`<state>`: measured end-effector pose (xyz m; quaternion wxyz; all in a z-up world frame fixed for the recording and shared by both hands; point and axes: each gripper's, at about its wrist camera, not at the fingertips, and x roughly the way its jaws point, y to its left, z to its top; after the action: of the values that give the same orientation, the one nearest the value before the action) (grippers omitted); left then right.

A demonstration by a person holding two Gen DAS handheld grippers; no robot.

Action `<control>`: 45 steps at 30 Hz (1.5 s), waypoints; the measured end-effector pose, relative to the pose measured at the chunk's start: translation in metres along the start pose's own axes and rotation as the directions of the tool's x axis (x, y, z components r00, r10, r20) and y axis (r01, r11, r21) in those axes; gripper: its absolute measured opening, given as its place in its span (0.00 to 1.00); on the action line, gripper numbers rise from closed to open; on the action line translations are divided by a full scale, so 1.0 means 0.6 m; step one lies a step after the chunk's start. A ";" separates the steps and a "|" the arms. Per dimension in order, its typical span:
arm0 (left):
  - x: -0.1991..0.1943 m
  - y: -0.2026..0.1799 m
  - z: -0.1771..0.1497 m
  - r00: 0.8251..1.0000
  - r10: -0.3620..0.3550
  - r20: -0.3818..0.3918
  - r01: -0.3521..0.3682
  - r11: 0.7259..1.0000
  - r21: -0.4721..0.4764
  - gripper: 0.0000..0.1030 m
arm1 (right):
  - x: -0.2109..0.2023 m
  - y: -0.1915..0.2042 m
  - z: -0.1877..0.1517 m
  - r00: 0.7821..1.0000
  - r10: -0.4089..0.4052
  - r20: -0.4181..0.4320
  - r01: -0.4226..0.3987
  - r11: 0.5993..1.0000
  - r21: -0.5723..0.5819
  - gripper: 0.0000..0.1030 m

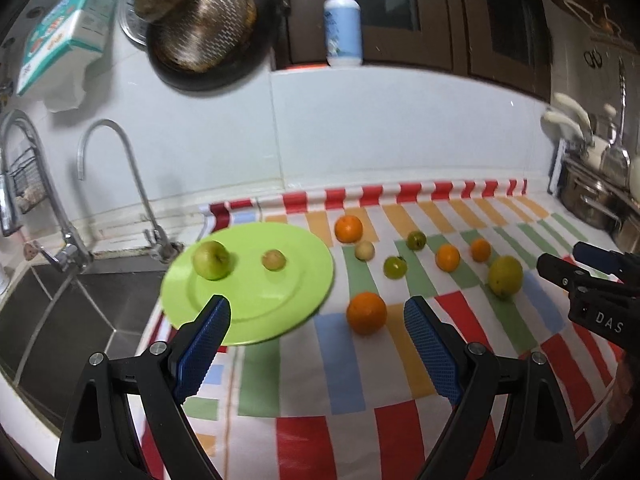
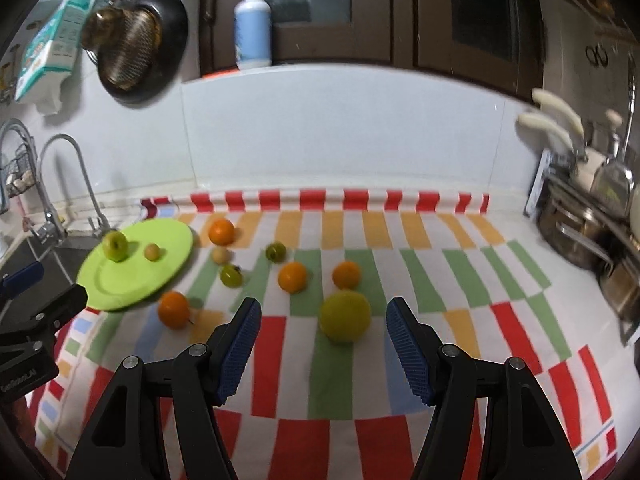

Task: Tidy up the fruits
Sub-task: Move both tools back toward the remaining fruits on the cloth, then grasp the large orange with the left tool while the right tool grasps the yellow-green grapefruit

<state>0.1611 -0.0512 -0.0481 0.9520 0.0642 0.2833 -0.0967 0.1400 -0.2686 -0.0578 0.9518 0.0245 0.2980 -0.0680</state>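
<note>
My left claw [image 1: 316, 312] stands wide with nothing between its blue pads; it hangs over the striped cloth [image 1: 304, 364] that covers the bench. Just ahead of it, a little toward its right finger, lies the nearest orange [image 1: 366, 313]. Its left fingertip shows in front of the near rim of the green plate [image 1: 256, 316], which carries a green apple [image 1: 211, 260] and a small pale fruit [image 1: 273, 259], apart from each other. Beyond the plate's far left edge are the sink [image 1: 76, 312] and two taps.

My right claw [image 2: 322, 320] is also spread, empty, and the big yellow-green fruit [image 2: 345, 316] sits on the cloth right in front of the gap, untouched by either pad. Farther ahead of that claw lie two oranges [image 2: 293, 277] [image 2: 346, 274] side by side. Off to its left are two small green fruits [image 2: 231, 275] [image 2: 276, 251], a pale one [image 2: 220, 255], and a third orange [image 2: 221, 231] near the back stripe. To its far right stand steel pots [image 2: 576, 228].
</note>
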 end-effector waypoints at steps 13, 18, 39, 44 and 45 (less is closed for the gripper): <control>0.129 -0.035 -0.026 0.980 -0.072 -0.187 0.081 0.996 0.040 0.68 | 0.113 -0.036 -0.017 0.990 0.013 -0.140 -0.006 0.999 0.047 0.64; 0.160 -0.040 -0.023 0.970 -0.101 -0.220 0.113 0.993 0.044 0.60 | 0.143 -0.037 -0.016 0.986 0.017 -0.166 -0.010 0.999 0.045 0.64; 0.197 -0.062 -0.004 0.964 -0.138 -0.226 0.156 0.986 0.062 0.39 | 0.192 -0.043 -0.015 0.978 0.050 -0.203 -0.043 0.998 0.038 0.49; 0.174 -0.058 0.005 0.967 -0.156 -0.200 0.168 0.985 0.048 0.39 | 0.170 -0.032 -0.011 0.981 0.066 -0.180 -0.063 0.998 0.019 0.49; 0.169 -0.057 0.007 0.968 -0.157 -0.196 0.169 0.985 0.046 0.39 | 0.166 -0.029 -0.010 0.982 0.069 -0.175 -0.067 0.998 0.016 0.49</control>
<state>0.2392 -0.1004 -0.1030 0.9067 0.0794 0.3747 -0.1768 0.2151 -0.2969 -0.1193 0.9234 0.0455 0.3795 -0.0345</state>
